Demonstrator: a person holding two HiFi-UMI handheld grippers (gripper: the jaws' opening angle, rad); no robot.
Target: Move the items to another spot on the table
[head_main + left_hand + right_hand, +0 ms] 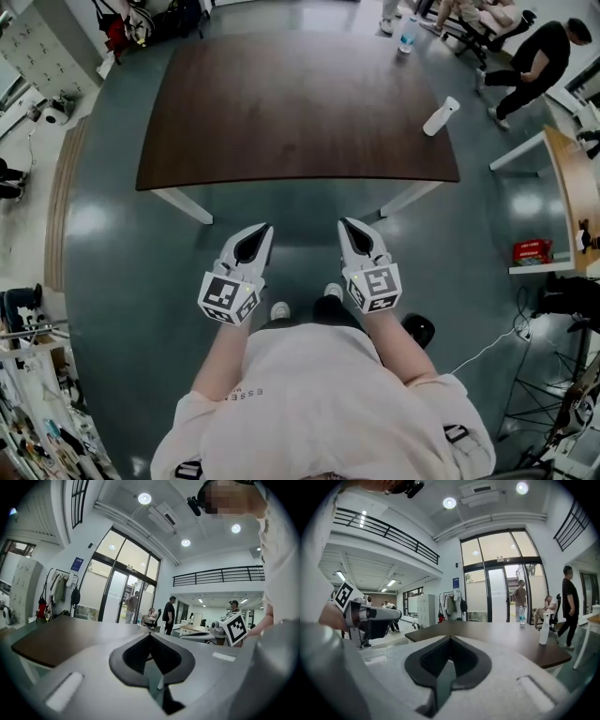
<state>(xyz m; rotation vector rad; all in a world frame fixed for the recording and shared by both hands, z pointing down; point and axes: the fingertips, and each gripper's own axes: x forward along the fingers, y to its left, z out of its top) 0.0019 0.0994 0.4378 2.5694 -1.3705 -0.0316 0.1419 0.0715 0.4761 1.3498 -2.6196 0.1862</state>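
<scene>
A long dark brown table (pixel 281 112) stands ahead of me. A white spray bottle (pixel 441 116) stands near its right edge and shows as the spray bottle (pixel 544 628) in the right gripper view. A clear water bottle (pixel 407 34) stands at the far right corner. My left gripper (pixel 267 228) and right gripper (pixel 343 223) hang side by side over the floor, short of the table's near edge. Both are shut and hold nothing. The left gripper (pixel 150 635) has its jaws meeting at a point, and so does the right gripper (pixel 450 638).
Grey floor lies between me and the table. A light desk (pixel 572 178) with a red box (pixel 532 250) stands at the right, with cables on the floor below it. People and office chairs (pixel 487 28) are beyond the table's far right. A coat rack (pixel 141 19) stands at the far left.
</scene>
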